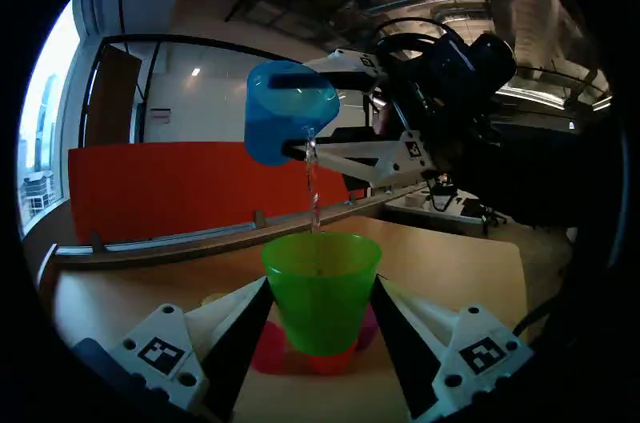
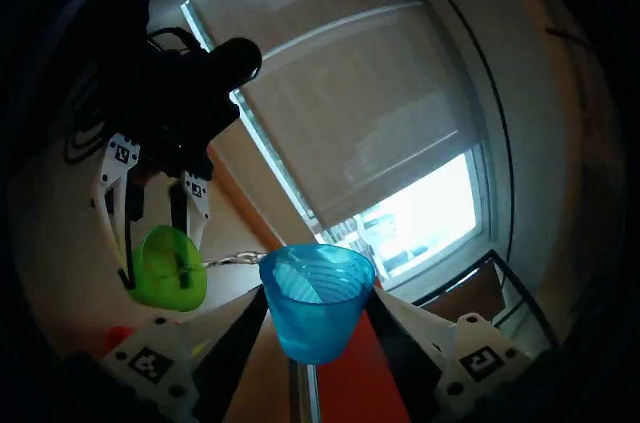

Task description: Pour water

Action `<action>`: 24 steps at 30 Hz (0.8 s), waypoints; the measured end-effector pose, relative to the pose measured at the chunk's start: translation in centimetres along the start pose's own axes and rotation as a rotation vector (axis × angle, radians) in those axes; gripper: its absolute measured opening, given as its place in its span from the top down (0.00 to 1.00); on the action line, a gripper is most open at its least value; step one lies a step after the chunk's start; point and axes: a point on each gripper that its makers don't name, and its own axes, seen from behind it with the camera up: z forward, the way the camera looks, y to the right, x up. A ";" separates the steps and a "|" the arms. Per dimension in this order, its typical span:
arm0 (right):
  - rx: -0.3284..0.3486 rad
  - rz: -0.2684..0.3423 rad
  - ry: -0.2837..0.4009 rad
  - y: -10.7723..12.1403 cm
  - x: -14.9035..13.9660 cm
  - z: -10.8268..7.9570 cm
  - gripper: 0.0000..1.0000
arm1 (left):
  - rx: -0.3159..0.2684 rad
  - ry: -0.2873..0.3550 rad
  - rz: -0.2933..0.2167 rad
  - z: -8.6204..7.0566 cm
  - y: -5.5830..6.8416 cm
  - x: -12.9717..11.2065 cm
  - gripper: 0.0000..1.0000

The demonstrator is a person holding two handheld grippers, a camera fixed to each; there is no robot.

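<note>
Your left tool (image 1: 320,307) pinches the green cup (image 1: 322,295), one finger pressed on each side. The cup is upright, near and centre in the left gripper view. Your right tool (image 1: 326,113) pinches the blue cup (image 1: 282,109), tipped over, above the green cup and a bit left of its middle. A thin water stream (image 1: 312,187) drops from the blue rim into the green mouth, close to its far edge. The surface (image 1: 472,263) is below. The pink and red things (image 1: 268,347) sit just under the green cup; can't tell what they are.

Risks, my read:
- The stream lands near the far rim, so a small drift of either hand puts water on the surface.
- Tip the blue cup harder and the flow surges and splashes out.
- The green cup looks like thin plastic. Squeeze more and it may buckle. Squeeze less and it may slip as it gets heavier.
- The blue cup is held by its sides while tilted, so it may twist between the fingers.
- The fill level isn't readable here, so overfilling is possible.
</note>
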 end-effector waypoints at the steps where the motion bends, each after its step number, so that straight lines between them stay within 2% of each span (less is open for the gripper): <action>1: -0.001 -0.002 -0.001 0.0 0.0 0.0 0.13 | 0.000 0.000 0.000 0.0 0.0 0.0 0.18; 24: -0.010 -0.043 -0.008 0.4 -0.1 -0.3 0.12 | 0.004 0.000 0.006 -0.1 0.1 0.2 0.18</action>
